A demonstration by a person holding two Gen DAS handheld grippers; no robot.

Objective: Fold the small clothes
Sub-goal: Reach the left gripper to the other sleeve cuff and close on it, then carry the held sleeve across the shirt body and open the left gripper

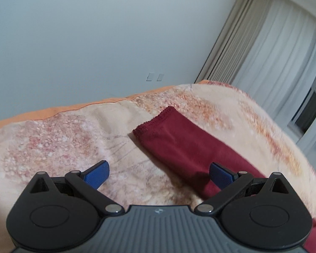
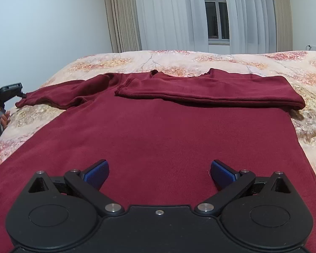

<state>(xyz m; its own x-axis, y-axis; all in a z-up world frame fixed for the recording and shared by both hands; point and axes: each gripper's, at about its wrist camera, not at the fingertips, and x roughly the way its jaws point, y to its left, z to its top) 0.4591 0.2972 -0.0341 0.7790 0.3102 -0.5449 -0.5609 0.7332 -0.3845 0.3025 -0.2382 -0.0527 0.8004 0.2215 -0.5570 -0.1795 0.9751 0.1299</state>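
Note:
A dark red long-sleeved shirt [image 2: 158, 130] lies flat on the bed. Its right sleeve [image 2: 210, 92] is folded across the chest; its left sleeve [image 2: 58, 94] stretches out to the left. My right gripper [image 2: 159, 174] is open and empty, low over the shirt's lower body. My left gripper [image 1: 159, 174] is open and empty beside the left sleeve [image 1: 185, 145], whose cuff [image 1: 155, 119] points away from it; one blue pad [image 1: 221, 176] hovers over the sleeve. The left gripper also shows in the right wrist view [image 2: 10, 92] at the sleeve's cuff end.
The bed is covered by a beige and orange patterned blanket [image 1: 63, 137]. A plain wall [image 1: 94, 31] stands behind it, with curtains [image 2: 168, 14] and a window [image 2: 217, 10] at the far side. The blanket's edge [image 1: 73, 107] runs close behind the sleeve.

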